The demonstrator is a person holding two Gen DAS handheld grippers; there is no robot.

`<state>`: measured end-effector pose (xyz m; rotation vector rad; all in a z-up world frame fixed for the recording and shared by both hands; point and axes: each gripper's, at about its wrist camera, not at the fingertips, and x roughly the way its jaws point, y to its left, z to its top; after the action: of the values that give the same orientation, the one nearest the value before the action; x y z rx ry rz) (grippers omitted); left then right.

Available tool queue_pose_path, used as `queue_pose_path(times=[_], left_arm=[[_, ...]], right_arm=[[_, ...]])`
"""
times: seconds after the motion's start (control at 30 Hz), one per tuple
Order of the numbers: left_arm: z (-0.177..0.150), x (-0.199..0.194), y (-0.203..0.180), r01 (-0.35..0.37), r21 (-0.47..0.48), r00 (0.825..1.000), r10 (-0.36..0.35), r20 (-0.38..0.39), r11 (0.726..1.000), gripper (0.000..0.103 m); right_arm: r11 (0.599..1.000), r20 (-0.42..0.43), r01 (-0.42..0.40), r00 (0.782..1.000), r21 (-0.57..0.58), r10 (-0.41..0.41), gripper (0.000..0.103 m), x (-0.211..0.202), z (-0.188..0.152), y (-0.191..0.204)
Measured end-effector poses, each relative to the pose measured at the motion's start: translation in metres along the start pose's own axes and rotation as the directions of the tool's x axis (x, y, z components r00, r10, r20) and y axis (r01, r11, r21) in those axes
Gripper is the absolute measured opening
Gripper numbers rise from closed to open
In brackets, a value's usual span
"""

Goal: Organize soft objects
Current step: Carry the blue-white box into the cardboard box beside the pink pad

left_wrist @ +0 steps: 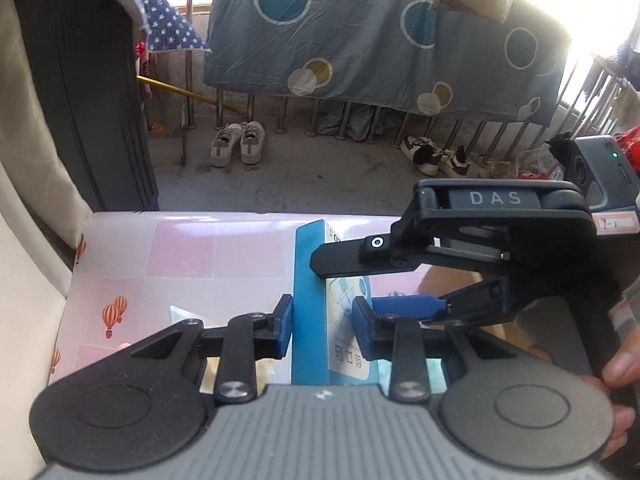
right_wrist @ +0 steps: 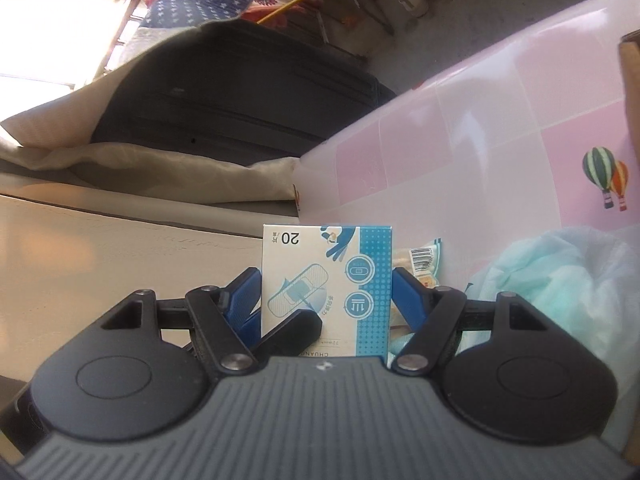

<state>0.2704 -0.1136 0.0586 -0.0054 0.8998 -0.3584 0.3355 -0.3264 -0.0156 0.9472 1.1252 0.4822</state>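
While pinched from two directions at once, stands upright over the pink checked tablecloth [left_wrist: 160, 264]: bandage box [left_wrist: 312, 280], blue and white, print upside down in the right wrist view. Whether lifted clear of the cloth or resting on it, cannot tell, bottom edge hidden behind the tool bodies.

Left gripper [left_wrist: 323, 320]: blue pads drawn close together, pressed on the box across its thin side, one pad against the blue spine, the other on the white face. Right gripper [right_wrist: 326, 292]: pads set wider, clamped on the two narrow edges across the box's broad face. Seen from the left wrist, reaches in from the right, black finger lying across the upper part of the box, blue finger lower down beside it. Held at its handle by a hand [left_wrist: 618, 368] at the right edge.

Just behind the box, on the cloth: snack packet [right_wrist: 422, 260] with a barcode. Near it to the right, crumpled pale turquoise cloth [right_wrist: 560, 280]. Further right, edge of a cardboard carton [right_wrist: 630, 120].

Beyond the table: dark suitcase [left_wrist: 80, 100] under a beige cover, white shoes [left_wrist: 236, 144] on the concrete floor, blue bedsheet [left_wrist: 360, 32] with circles hanging over a railing.
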Motion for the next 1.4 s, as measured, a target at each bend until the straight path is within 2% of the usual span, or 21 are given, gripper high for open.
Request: queue_pose_path(times=[0.13,0.27,0.43,0.57,0.73,0.8,0.87,0.93,1.17,1.4], left_arm=[[0.001,-0.009,-0.051,0.065,0.05,0.998,-0.066,0.011,0.997,0.031],[0.0,0.0,-0.109,0.137,0.105,0.991,-0.136,-0.011,0.985,0.031],[-0.009,0.036,-0.183,0.226,0.158,0.974,-0.217,-0.07,0.961,0.031],[-0.013,0.078,-0.225,0.269,0.161,0.96,-0.25,-0.125,0.95,0.031],[-0.007,0.136,-0.251,0.264,0.124,0.955,-0.241,-0.172,0.956,0.033],[-0.005,0.158,-0.254,0.247,0.1,0.952,-0.222,-0.212,0.964,0.045],[-0.004,0.175,-0.253,0.222,0.079,0.949,-0.197,-0.245,0.972,0.053],[-0.006,0.186,-0.251,0.187,0.076,0.95,-0.16,-0.268,0.979,0.052],[-0.002,0.173,-0.231,0.168,0.087,0.956,-0.14,-0.258,0.982,0.052],[0.006,0.142,-0.216,0.161,0.108,0.969,-0.137,-0.205,0.981,0.052]], right_arm=[[1.0,0.071,-0.003,0.997,0.0,0.003,0.071,-0.063,-0.009,-0.009],[0.999,0.147,0.016,0.989,0.029,-0.02,0.071,-0.132,-0.017,-0.038],[0.993,0.225,0.058,0.971,0.102,-0.08,0.071,-0.202,-0.022,-0.098],[0.98,0.253,0.11,0.956,0.165,-0.15,0.071,-0.234,-0.017,-0.147],[0.961,0.261,0.197,0.934,0.193,-0.244,0.071,-0.236,0.011,-0.192],[0.954,0.261,0.233,0.925,0.188,-0.277,0.071,-0.231,0.024,-0.204],[0.944,0.264,0.277,0.911,0.176,-0.317,0.071,-0.223,0.035,-0.213],[0.936,0.261,0.308,0.902,0.173,-0.345,0.072,-0.214,0.045,-0.223],[0.921,0.243,0.35,0.891,0.17,-0.383,0.071,-0.191,0.055,-0.238],[0.896,0.251,0.404,0.862,0.185,-0.44,0.071,-0.171,0.068,-0.238]])
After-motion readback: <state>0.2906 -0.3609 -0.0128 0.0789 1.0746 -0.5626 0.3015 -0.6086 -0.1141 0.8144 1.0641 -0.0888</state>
